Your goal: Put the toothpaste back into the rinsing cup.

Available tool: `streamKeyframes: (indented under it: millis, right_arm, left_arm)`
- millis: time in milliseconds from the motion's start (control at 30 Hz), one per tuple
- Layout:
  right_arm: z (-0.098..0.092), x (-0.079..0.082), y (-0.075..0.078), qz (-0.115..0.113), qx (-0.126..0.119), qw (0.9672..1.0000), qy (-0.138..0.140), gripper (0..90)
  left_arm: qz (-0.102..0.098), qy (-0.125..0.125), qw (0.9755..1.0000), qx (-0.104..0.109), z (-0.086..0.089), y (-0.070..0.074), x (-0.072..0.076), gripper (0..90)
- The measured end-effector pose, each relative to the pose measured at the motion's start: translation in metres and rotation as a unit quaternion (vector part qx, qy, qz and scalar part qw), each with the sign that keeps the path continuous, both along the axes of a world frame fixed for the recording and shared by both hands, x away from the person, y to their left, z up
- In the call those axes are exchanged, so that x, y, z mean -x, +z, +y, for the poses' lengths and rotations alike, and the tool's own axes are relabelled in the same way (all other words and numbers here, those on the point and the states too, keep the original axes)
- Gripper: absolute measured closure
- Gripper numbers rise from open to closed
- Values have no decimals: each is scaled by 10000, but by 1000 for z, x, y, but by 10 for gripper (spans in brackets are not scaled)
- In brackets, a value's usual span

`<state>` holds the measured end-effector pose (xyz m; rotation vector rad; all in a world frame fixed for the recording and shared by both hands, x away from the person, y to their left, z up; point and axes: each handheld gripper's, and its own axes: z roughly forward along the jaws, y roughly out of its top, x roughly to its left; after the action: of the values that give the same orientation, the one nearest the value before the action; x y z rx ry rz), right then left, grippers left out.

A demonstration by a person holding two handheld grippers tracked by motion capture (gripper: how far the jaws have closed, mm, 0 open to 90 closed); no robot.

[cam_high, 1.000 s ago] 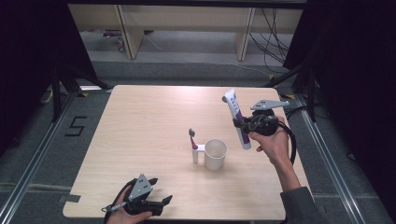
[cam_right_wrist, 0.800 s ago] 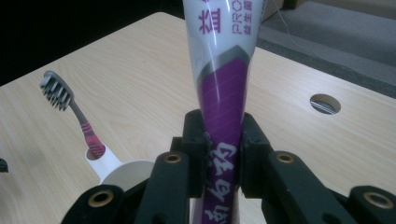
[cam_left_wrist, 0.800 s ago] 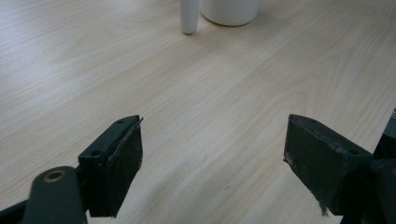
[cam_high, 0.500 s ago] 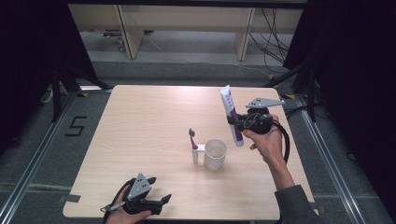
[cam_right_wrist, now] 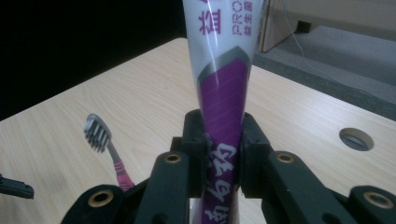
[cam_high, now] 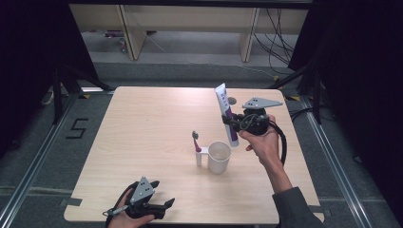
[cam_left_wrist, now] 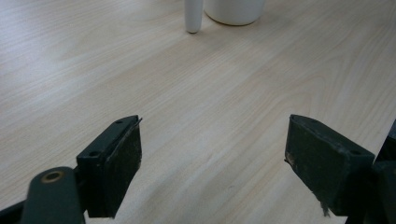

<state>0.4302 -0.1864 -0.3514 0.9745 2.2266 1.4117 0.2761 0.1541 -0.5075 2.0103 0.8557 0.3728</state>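
My right gripper (cam_high: 233, 121) is shut on a white and purple toothpaste tube (cam_high: 226, 114), held almost upright above the table just right of a white cup (cam_high: 219, 156). In the right gripper view both jaws press the tube (cam_right_wrist: 223, 79) at its purple part. A toothbrush (cam_high: 196, 142) with a pink and white handle stands at the cup's left side; its bristled head (cam_right_wrist: 97, 132) shows left of the jaws. My left gripper (cam_high: 161, 205) rests open near the table's front edge, and nothing lies between its pads (cam_left_wrist: 119, 158).
The light wooden table (cam_high: 142, 123) has a round hole (cam_high: 232, 100) near its far edge, behind the tube. Dark floor rails run along both sides, and shelving legs and cables stand beyond the far edge. The cup's base (cam_left_wrist: 233, 11) lies ahead of the left gripper.
My right gripper has carried the toothpaste tube to the left, towards the cup, and slightly up. The left gripper has stayed where it was.
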Motion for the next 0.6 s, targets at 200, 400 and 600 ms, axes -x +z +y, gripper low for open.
streamKeyframes:
  millis: [200, 400, 600]
  right_arm:
    - [9, 3, -4, -2, -79, 9999, 129, 768]
    - [14, 4, -13, 105, -144, 9997, 180, 768]
    - [18, 6, -18, 67, -93, 9996, 261, 768]
  left_arm:
    - [-23, 36, 10000, 41, 0, 0, 0, 181]
    - [0, 12, 10000, 30, -1, 0, 0, 180]
    - [11, 20, 10000, 50, -1, -1, 0, 181]
